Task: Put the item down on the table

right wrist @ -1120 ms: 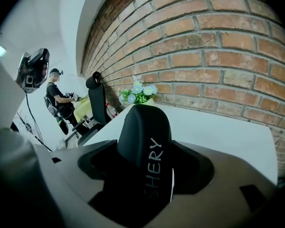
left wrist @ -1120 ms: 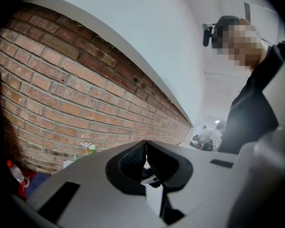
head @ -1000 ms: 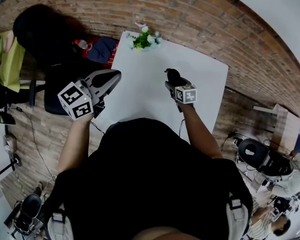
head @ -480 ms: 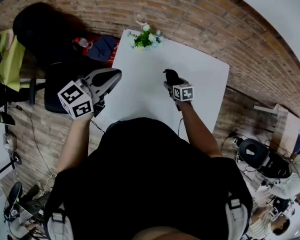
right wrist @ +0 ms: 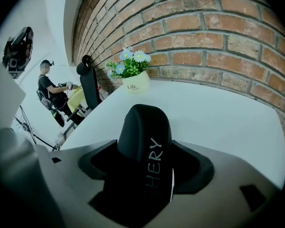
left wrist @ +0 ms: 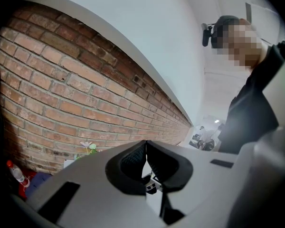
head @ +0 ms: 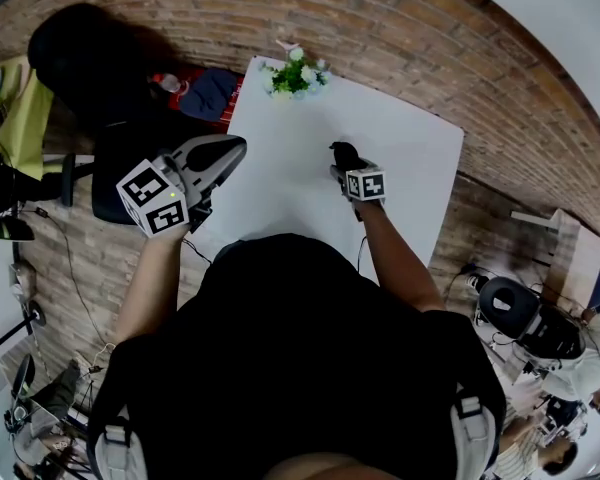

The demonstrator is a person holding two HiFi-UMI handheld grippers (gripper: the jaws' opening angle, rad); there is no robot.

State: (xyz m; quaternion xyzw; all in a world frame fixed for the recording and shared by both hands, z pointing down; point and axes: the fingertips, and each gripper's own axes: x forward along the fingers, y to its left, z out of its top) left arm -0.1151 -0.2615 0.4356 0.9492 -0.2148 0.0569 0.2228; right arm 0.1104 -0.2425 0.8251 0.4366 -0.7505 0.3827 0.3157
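Observation:
A white table (head: 280, 158) stands against the brick wall. My right gripper (head: 340, 160) hovers over the table's middle, shut on a black rounded item (head: 342, 152). In the right gripper view the black item (right wrist: 145, 127), with white lettering on it, fills the gap between the jaws and sticks out past them above the tabletop (right wrist: 218, 113). My left gripper (head: 228, 154) is raised over the table's left edge. In the left gripper view its pads (left wrist: 133, 158) meet at the tips with nothing between them.
A small white pot of flowers (head: 295, 76) (right wrist: 134, 85) stands at the table's far edge by the wall. A black chair (head: 90, 68) and a red bottle (head: 165, 85) are left of the table. Another person (right wrist: 50, 91) stands far off.
The right gripper with the black item has edged slightly farther over the table. The left gripper has barely moved.

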